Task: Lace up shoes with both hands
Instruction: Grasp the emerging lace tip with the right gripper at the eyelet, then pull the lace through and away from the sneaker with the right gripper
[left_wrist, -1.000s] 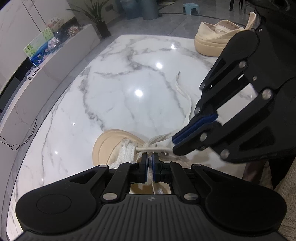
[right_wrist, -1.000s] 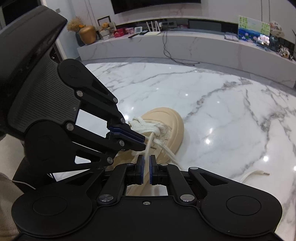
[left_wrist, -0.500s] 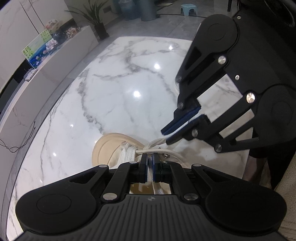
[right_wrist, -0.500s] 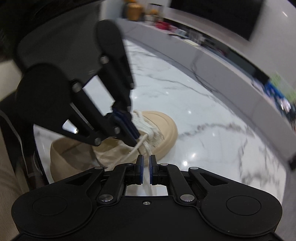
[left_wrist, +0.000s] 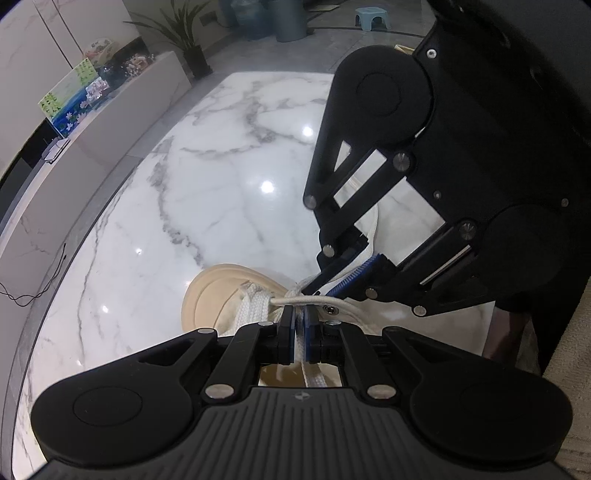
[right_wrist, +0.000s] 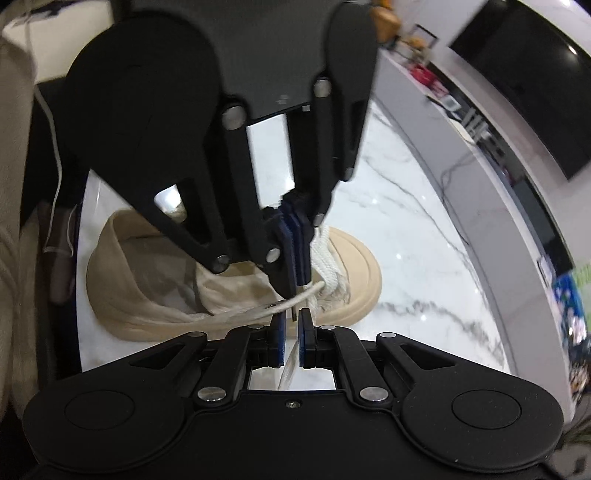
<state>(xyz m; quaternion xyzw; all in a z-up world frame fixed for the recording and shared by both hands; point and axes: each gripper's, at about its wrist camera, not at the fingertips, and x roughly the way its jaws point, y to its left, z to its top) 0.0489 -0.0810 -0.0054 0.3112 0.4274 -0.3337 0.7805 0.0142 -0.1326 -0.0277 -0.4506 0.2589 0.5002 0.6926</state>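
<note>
A beige shoe (left_wrist: 210, 295) (right_wrist: 140, 295) lies on the white marble table (left_wrist: 221, 177) (right_wrist: 406, 258), toe pointing away from the person. My left gripper (left_wrist: 299, 325) (right_wrist: 295, 284) hangs over the laced part, shut on a white lace (left_wrist: 291, 301). My right gripper (right_wrist: 291, 325) (left_wrist: 317, 288) points at it from the opposite side, tips almost touching. Its pads stand nearly shut, and a lace strand (right_wrist: 258, 312) crosses just before them and runs down between them. A wider stretch of lace (left_wrist: 372, 225) rises behind the right gripper's fingers.
The second shoe (left_wrist: 402, 48) is almost hidden behind the right gripper at the far end. A low white counter (left_wrist: 110, 122) carrying a picture runs along the table's left side. A potted plant (left_wrist: 184, 40) stands beyond. The person's beige clothing (right_wrist: 14, 184) is close behind the shoe.
My right gripper has swung round and come in over the shoe, so it now faces the left gripper tip to tip. The left gripper has kept its hold and hardly moved.
</note>
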